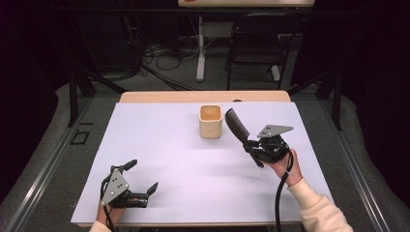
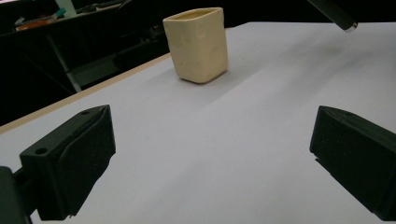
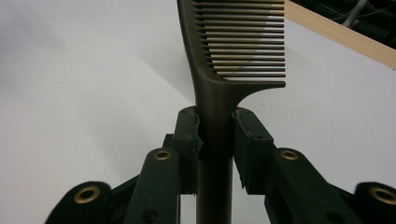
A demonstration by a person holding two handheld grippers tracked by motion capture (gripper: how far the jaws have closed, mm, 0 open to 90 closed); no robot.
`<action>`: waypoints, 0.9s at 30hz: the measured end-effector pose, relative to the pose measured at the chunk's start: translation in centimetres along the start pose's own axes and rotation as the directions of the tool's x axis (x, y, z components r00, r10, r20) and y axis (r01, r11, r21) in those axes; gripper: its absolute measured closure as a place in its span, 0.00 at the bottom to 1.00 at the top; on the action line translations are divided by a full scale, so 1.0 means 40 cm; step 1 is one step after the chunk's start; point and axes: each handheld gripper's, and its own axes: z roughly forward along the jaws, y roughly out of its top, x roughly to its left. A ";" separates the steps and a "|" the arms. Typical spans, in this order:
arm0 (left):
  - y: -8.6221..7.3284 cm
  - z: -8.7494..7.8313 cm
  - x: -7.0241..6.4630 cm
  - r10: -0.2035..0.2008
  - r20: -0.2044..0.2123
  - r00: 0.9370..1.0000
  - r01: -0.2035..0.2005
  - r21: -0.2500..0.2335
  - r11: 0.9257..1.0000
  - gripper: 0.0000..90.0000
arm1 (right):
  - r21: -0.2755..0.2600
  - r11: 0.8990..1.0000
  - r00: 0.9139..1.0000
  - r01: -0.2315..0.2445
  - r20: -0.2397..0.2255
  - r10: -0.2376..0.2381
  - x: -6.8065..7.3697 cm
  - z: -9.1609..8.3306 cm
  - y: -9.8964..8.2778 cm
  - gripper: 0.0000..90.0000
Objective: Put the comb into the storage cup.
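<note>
- High view puts my right gripper (image 1: 252,147) at centre right of the frame, clamped on the handle of a dark comb (image 1: 236,124) whose toothed end rises up and left toward the cup (image 1: 211,121).
- Right gripper view confirms the hold: both jaws press the comb (image 3: 219,88) handle just below the teeth, so the long toothed part sticks out free. I judge that grip suits lowering one end into the cup.
- My left gripper (image 1: 140,181) sits at lower left of the high view, jaws spread wide with nothing between them, well apart from the cup. I read it as parked out of the way, or ready to steady the cup if needed.
- Left gripper view looks past those wide jaws at the cup (image 2: 197,44) in the upper middle of the frame, upright on the white table (image 2: 243,140).
- The cup's opening faces up; from above I see a pale inside with nothing in it that I can make out.
- The comb hangs just right of the cup, not yet over its rim.
</note>
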 end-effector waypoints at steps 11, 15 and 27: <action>0.000 0.000 0.000 -0.001 0.000 1.000 0.001 -0.001 1.000 0.00 | -0.028 1.000 1.000 -0.002 0.005 0.003 -0.006 0.006 0.031 0.80; 0.000 0.000 0.000 0.000 0.000 1.000 0.000 0.000 1.000 0.00 | -0.040 0.999 1.000 -0.004 0.004 0.004 -0.010 0.011 0.042 0.80; 0.000 0.000 0.000 -0.001 0.000 1.000 0.001 0.000 1.000 0.00 | -0.049 0.999 1.000 -0.008 0.000 0.008 -0.012 0.025 0.068 0.80</action>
